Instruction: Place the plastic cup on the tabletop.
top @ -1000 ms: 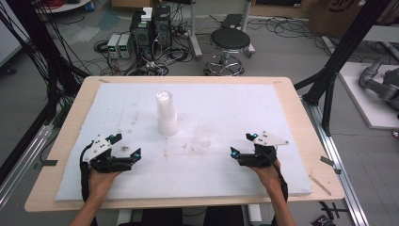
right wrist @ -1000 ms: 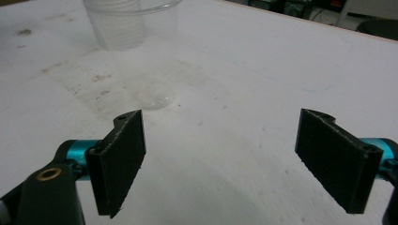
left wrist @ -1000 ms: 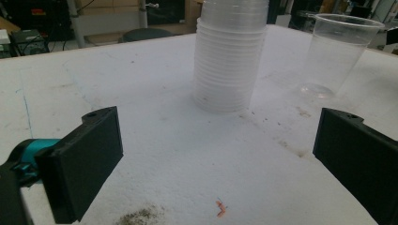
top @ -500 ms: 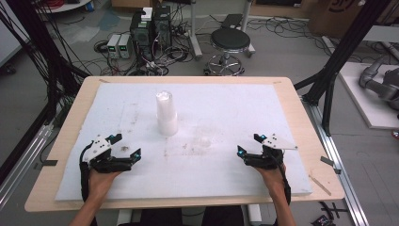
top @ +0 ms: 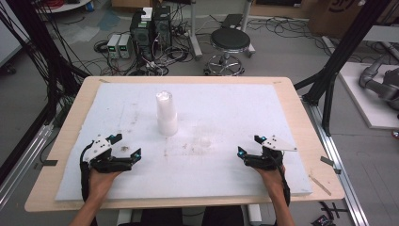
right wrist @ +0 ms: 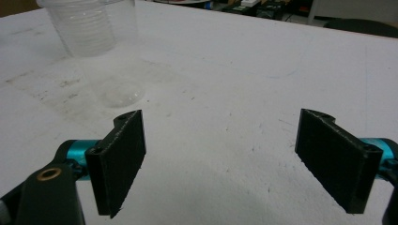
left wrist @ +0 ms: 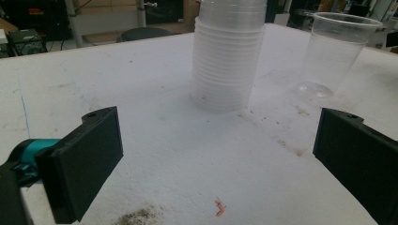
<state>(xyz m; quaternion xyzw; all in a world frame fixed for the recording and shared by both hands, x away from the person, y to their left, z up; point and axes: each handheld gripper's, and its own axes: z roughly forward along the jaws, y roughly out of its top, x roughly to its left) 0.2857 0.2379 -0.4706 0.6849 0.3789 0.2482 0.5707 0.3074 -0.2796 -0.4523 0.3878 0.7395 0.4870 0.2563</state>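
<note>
Clear plastic stack: nested cups, upright on the white foam sheet, toward the far middle; same spot as a second ago.
Single cup: upright and alone, near the stack on its right and closer to the person, not touching it; unmoved across the earlier frames, nothing in contact with it.
Right gripper: jaws wide, nothing between them; drawn back a little toward the near right edge since a second ago, now well apart from the single cup.
Left gripper: jaws wide and empty, low over the near left of the sheet, same place as before.
Left gripper view: stack straight ahead, single cup to its right.
Change: just the right hand's small retreat.
Meaning: probably one cup already separated and set down for good; likely next, both grippers back toward the stack for another cup.
</note>
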